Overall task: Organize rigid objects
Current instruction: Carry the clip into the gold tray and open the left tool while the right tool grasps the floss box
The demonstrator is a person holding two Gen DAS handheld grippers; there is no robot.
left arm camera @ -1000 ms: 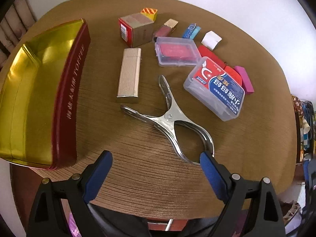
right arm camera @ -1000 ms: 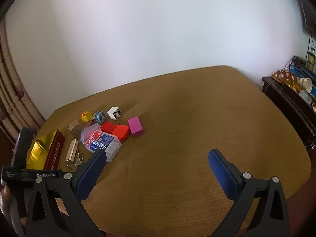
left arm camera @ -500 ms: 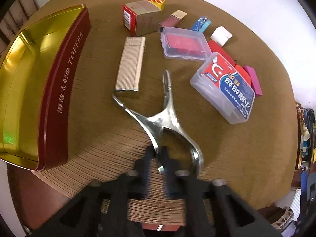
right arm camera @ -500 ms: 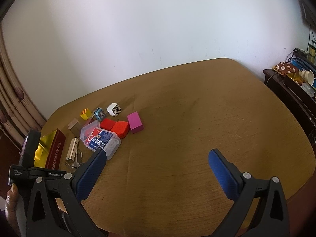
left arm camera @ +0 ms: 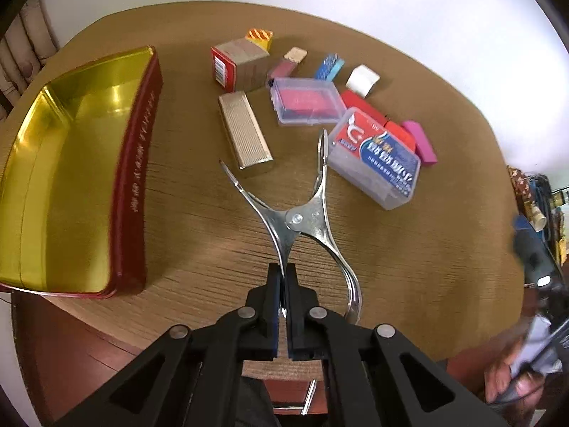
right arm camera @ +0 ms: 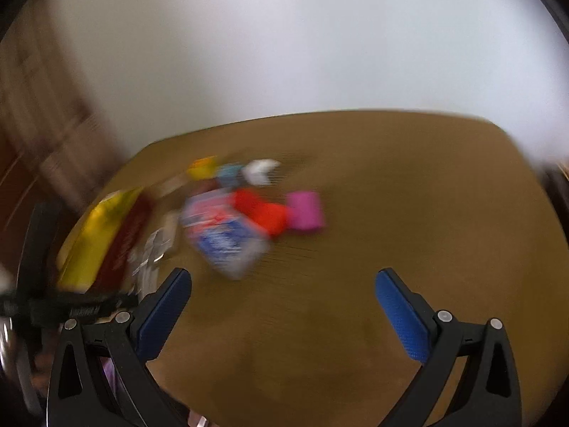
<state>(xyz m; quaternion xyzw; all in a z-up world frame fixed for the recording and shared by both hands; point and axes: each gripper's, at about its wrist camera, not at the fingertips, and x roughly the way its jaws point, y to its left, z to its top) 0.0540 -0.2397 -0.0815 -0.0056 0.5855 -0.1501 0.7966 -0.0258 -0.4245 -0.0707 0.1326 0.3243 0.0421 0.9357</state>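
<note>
My left gripper is shut on one handle of a shiny metal clamp, whose jaws point away towards the pile. To the left lies an open gold tin with red walls. Beyond the clamp are a ribbed gold case, a clear box with a blue label, a clear box with red contents and a cardboard box. In the blurred right wrist view my right gripper stands open over bare table, with the blue-labelled box and the gold tin ahead on the left.
Small pieces lie at the back of the pile: a yellow striped block, a blue clip, a white block, red cases and a pink block. A person's hand shows at the lower right. The table edge is near.
My left gripper went from wide open to shut on the clamp's handle, and the clamp has turned and lifted a little. The right wrist view swung left and is now blurred.
</note>
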